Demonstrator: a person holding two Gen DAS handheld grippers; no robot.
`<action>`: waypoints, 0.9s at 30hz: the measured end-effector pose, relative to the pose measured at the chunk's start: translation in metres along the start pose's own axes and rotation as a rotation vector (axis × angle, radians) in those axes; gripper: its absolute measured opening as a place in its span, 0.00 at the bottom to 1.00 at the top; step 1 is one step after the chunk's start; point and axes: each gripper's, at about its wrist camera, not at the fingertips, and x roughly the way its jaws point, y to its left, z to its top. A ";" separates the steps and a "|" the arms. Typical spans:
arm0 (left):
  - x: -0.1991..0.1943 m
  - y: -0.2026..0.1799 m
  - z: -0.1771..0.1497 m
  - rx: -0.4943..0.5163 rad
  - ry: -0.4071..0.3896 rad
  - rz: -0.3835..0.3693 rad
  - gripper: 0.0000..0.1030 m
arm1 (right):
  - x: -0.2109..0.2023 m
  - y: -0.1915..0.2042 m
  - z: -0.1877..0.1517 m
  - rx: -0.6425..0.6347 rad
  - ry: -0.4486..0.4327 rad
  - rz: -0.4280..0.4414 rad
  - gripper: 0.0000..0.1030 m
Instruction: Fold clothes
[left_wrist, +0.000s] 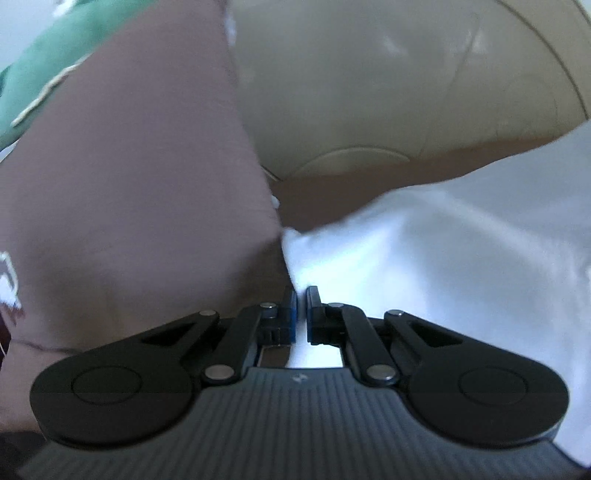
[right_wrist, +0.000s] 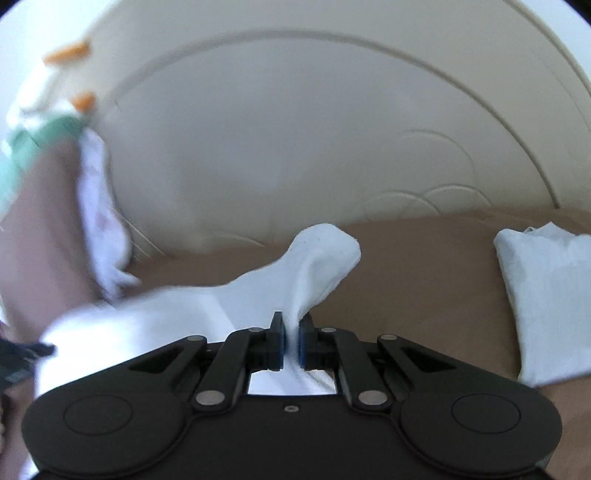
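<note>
**Both grippers pinching the white garment above the brown bed**

Pinching a fold of white cloth, the right gripper (right_wrist: 291, 332) has its two jaws pressed together on the fabric, with only the thin fold between the blue pads. The white garment (right_wrist: 317, 258) rises from the jaws in a soft peak just beyond them and then spreads to the left and near side, where it hangs as a wide, blurred sheet. It is lifted off the brown bed cover (right_wrist: 424, 280), at least at the pinched part.

The left gripper (left_wrist: 302, 306) also has its jaws closed on the same white garment (left_wrist: 424, 266). A narrow white strip of cloth shows between its pads, and the fabric stretches from there to the right and far side as a smooth sheet. The edge of the cloth forms a small corner just beyond the fingertips.

To the left in the left wrist view, a large mauve cloth (left_wrist: 140, 184) fills much of the picture, and a green cloth (left_wrist: 48, 62) lies at the far left corner. Both are blurred, so I cannot tell what kind of clothes they are.

On the right in the right wrist view, a folded white cloth (right_wrist: 546, 302) lies flat on the bed cover, well apart from the gripper. A cream headboard (right_wrist: 295, 129) with curved lines stands at the far side of the bed.
</note>
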 end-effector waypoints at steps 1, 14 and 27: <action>-0.010 0.004 -0.003 -0.015 -0.008 -0.004 0.05 | -0.016 0.001 -0.004 0.031 -0.016 0.031 0.08; -0.162 0.049 -0.116 -0.280 -0.141 -0.060 0.05 | -0.182 0.035 -0.107 -0.026 0.052 0.364 0.08; -0.212 0.011 -0.177 -0.027 0.369 0.049 0.42 | -0.214 0.059 -0.208 -0.384 0.438 0.286 0.30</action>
